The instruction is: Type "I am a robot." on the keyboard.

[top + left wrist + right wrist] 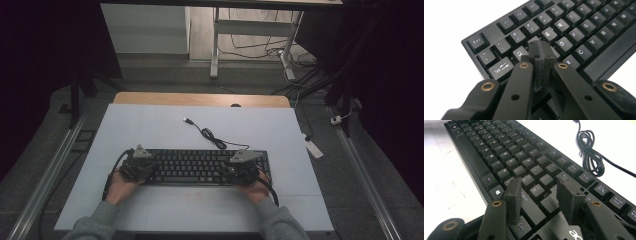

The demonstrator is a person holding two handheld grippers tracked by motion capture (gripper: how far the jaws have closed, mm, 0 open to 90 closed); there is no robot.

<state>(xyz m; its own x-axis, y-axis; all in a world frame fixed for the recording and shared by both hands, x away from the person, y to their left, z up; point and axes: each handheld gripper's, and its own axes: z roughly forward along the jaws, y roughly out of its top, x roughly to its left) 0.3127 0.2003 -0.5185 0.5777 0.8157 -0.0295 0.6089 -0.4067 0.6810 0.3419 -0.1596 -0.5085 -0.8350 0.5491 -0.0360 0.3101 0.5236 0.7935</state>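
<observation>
While both hands rest at the near edge of the white table [150,210], left gripper [539,47] poised over the left end of the black keyboard [200,167], jaws pressed together with nothing between, tip down among the Q, W and A keys; touching or just above, cannot tell. Right gripper [539,195] low over the right end, jaws spread, no key pinched, hanging above the right Shift [524,195] and the keys beside it. Keyboard lying flat across the table's near half, long side toward the person, each end under one gripper. Beyond it, coiled black cable [212,136] trailing toward the far edge, USB plug [187,120] lying free, not connected to anything. Farther off, wooden table edge [200,99], then floor and desk legs. Risks, judged: shut left tip wide enough to strike two keys at once; spread right jaws liable to catch a keycap edge and pry it; sideways push apt to slide the unanchored keyboard on the smooth top; loose cable coil snagging if dragged.
</observation>
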